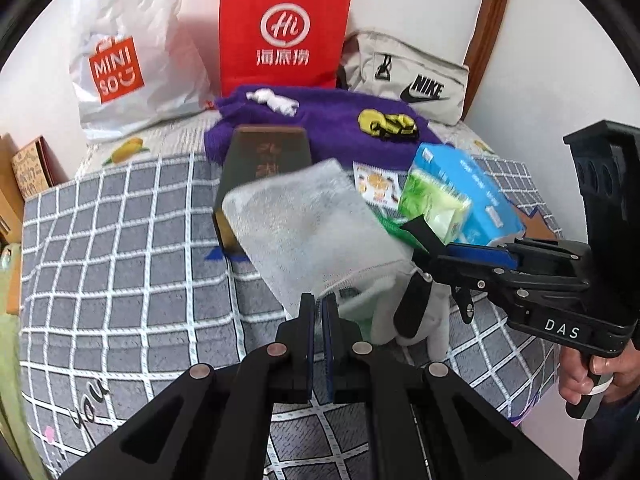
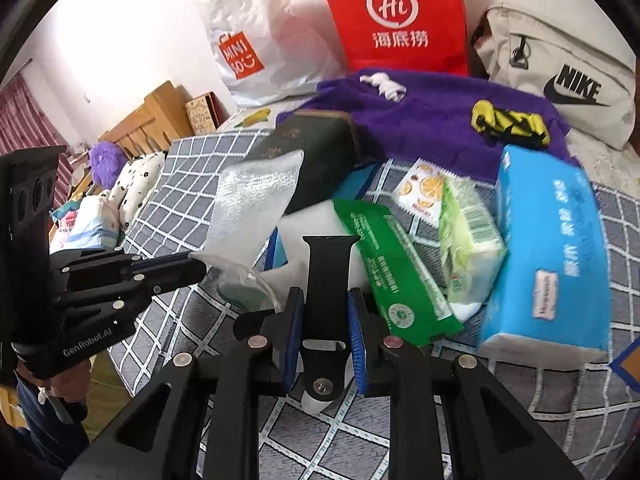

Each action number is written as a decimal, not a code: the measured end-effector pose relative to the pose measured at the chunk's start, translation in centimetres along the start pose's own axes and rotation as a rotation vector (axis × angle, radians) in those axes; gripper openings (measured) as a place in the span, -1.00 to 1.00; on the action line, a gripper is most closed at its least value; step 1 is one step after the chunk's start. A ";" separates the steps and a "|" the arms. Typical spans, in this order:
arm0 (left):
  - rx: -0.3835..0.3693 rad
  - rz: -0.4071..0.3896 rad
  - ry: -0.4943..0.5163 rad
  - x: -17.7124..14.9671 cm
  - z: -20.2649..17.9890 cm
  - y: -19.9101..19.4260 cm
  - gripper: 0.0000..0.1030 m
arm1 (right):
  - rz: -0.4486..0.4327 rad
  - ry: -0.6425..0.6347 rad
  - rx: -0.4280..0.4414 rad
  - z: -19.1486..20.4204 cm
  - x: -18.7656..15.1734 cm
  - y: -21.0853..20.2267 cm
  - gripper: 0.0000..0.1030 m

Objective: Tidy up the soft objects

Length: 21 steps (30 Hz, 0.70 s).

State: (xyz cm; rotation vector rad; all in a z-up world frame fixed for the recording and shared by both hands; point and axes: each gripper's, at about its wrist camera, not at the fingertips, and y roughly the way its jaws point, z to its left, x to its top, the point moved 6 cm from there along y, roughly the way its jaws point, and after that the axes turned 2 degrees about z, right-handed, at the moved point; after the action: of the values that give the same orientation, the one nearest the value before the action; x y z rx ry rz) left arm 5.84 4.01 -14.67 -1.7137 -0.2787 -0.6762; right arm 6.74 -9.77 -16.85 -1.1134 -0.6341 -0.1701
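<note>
The left gripper (image 1: 319, 304) has its jaws clamped on the edge of a silvery mesh pouch (image 1: 308, 216), lifted over the checked bed cover (image 1: 120, 240). The right gripper (image 2: 325, 308) pinches a black watch strap (image 2: 326, 276) beside the green wipes pack (image 2: 394, 276) and blue tissue pack (image 2: 552, 248).

Home bedroom: checked bedspread (image 1: 120, 248), wooden headboard (image 2: 152, 120), pillows (image 2: 136, 188).

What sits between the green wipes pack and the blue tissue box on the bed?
In the right wrist view, a light green tissue pack lies between the green wipes pack and the blue tissue box, leaning against the box.
</note>
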 end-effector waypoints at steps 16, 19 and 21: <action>0.023 -0.087 0.008 3.5 -0.6 -3.4 -0.91 | -0.098 0.023 -0.038 -1.8 2.1 -4.7 -0.57; 0.015 -0.095 -0.001 4.0 -0.5 -3.6 -0.91 | -0.108 0.027 -0.045 -2.3 2.4 -5.2 -0.57; 0.010 -0.103 0.000 4.4 -0.6 -4.0 -0.91 | -0.113 0.025 -0.051 -2.5 2.6 -5.5 -0.57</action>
State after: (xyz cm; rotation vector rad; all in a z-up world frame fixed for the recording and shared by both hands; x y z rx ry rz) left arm 7.14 3.73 -8.86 -1.6989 -0.3712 -0.7488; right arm 7.44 -13.94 -11.87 -1.1230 -0.6735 -0.2984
